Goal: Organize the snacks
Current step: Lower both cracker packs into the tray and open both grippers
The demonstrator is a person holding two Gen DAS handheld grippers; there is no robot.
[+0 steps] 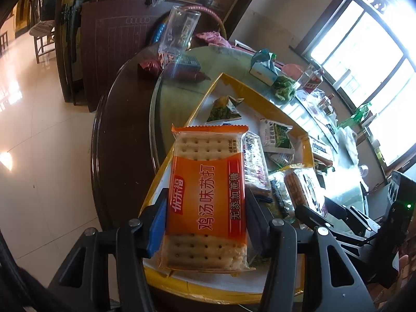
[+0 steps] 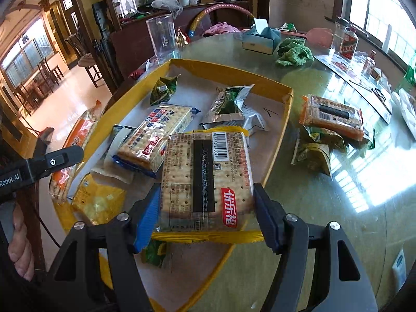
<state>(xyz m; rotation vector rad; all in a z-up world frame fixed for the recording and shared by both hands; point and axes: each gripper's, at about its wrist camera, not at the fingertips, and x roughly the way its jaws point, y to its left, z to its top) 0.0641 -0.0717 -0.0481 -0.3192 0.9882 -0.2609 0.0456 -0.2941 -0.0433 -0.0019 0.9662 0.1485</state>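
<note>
My left gripper (image 1: 205,215) is shut on an orange soda cracker pack (image 1: 206,197), held face up over the near end of the yellow-rimmed tray (image 1: 262,104). My right gripper (image 2: 206,208) is shut on a yellow-edged cracker pack (image 2: 206,179), back side up, over the same tray (image 2: 234,71). In the tray lie a blue cracker pack (image 2: 156,135), green snack pouches (image 2: 165,88) and a silver-green pouch (image 2: 231,104). The left gripper's orange pack also shows at the tray's left edge in the right wrist view (image 2: 78,143).
On the glass table outside the tray lie another orange cracker pack (image 2: 332,115) and green pouches (image 2: 316,150). Farther back stand a clear plastic jar (image 2: 161,36), a tissue box (image 2: 261,39), a green cloth (image 2: 293,52) and bottles (image 2: 347,40).
</note>
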